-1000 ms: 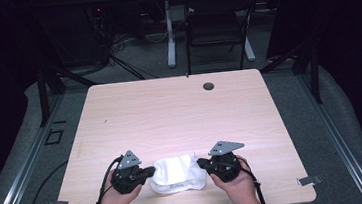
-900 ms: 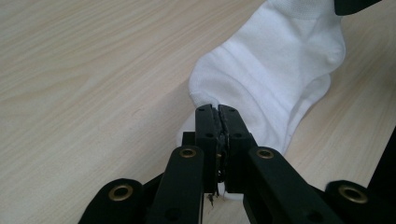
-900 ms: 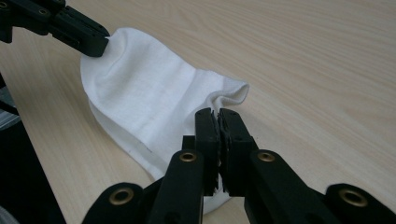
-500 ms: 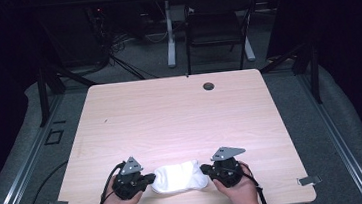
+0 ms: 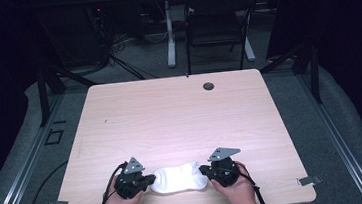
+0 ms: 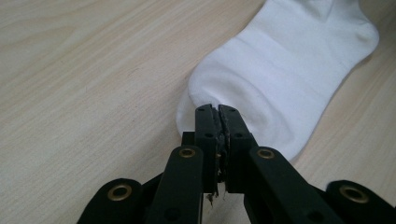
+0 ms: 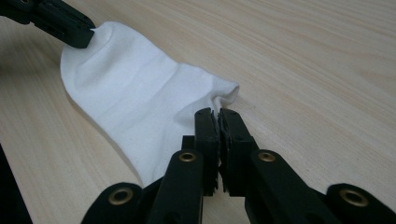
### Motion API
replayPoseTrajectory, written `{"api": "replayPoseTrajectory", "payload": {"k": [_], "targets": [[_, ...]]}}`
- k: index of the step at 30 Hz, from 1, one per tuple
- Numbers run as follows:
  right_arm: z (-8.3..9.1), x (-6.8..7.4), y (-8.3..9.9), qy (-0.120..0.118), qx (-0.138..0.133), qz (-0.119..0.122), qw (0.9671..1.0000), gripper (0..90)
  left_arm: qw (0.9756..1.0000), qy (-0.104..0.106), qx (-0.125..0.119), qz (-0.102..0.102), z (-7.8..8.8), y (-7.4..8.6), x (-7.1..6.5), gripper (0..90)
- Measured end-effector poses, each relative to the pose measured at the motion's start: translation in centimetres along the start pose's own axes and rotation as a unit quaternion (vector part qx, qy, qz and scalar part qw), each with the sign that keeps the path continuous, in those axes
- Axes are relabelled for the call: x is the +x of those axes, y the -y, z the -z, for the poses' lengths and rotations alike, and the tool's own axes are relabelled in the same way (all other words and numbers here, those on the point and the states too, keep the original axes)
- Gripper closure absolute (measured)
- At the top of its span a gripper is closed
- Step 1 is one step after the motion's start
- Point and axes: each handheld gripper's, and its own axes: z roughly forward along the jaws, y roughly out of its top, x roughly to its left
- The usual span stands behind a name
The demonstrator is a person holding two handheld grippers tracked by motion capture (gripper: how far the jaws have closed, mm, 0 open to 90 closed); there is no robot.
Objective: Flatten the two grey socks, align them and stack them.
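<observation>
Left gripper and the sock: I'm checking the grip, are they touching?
Touching. In the left gripper view the left gripper has its jaws shut on the edge of the white sock, with fabric pinched between them.

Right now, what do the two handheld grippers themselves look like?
Both the left gripper and the right gripper are black, each topped by a grey three-cornered plate. A black cable trails from each. Their gripper views show flat black jaws on linked arms with brass-coloured rivets. No sleeves show on the forearms.
</observation>
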Motion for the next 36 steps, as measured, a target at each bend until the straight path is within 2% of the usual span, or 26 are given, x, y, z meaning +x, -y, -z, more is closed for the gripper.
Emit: {"api": "replayPoseTrajectory", "payload": {"k": [4,7,10,14,17,20,24,25,26,31,36], "targets": [[0.1,-0.2,0.1,0.006,-0.003,-0.001,1.0,81.1,0.9999,-0.004,-0.012,0.001,0.4,-0.1,0.0,83.5],[0.7,-0.1,-0.1,0.018,-0.025,0.002,0.9995,78.3,0.9995,-0.005,-0.033,-0.001,1.1,-0.4,-0.1,78.1],[1.0,0.4,-0.3,0.014,-0.039,0.017,0.999,76.7,0.9988,-0.001,-0.049,-0.004,1.5,-0.7,-0.5,73.0],[0.6,1.4,-0.5,0.001,-0.037,0.044,0.9983,75.4,0.9991,0.002,-0.039,-0.013,1.1,-0.5,-0.9,70.8],[0.0,1.8,-0.3,-0.001,-0.019,0.062,0.9979,74.7,0.9994,-0.003,-0.022,-0.026,0.6,-0.1,-1.2,69.7],[-0.6,1.8,0.2,0.0,0.001,0.066,0.9978,73.9,0.9995,-0.006,-0.014,-0.028,0.4,0.1,-1.1,68.7],[-0.9,1.5,0.5,-0.001,0.014,0.059,0.9982,72.9,0.9997,-0.005,-0.004,-0.024,0.0,0.6,-0.9,67.9],[-1.1,1.3,0.7,-0.002,0.019,0.049,0.9986,72.9,0.9996,-0.007,-0.002,-0.027,-0.1,0.6,-0.8,67.9],[-1.2,1.3,0.8,-0.003,0.021,0.048,0.9986,72.8,0.9997,-0.008,-0.002,-0.023,-0.2,0.7,-0.8,67.5],[-1.5,1.3,1.1,-0.006,0.036,0.046,0.9983,72.8,0.9995,-0.011,0.004,-0.028,-0.4,1.1,-0.7,65.2],[-1.6,1.2,1.3,-0.006,0.036,0.04,0.9985,73.0,0.9996,-0.009,0.002,-0.026,-0.6,1.0,-0.7,64.8]]}}
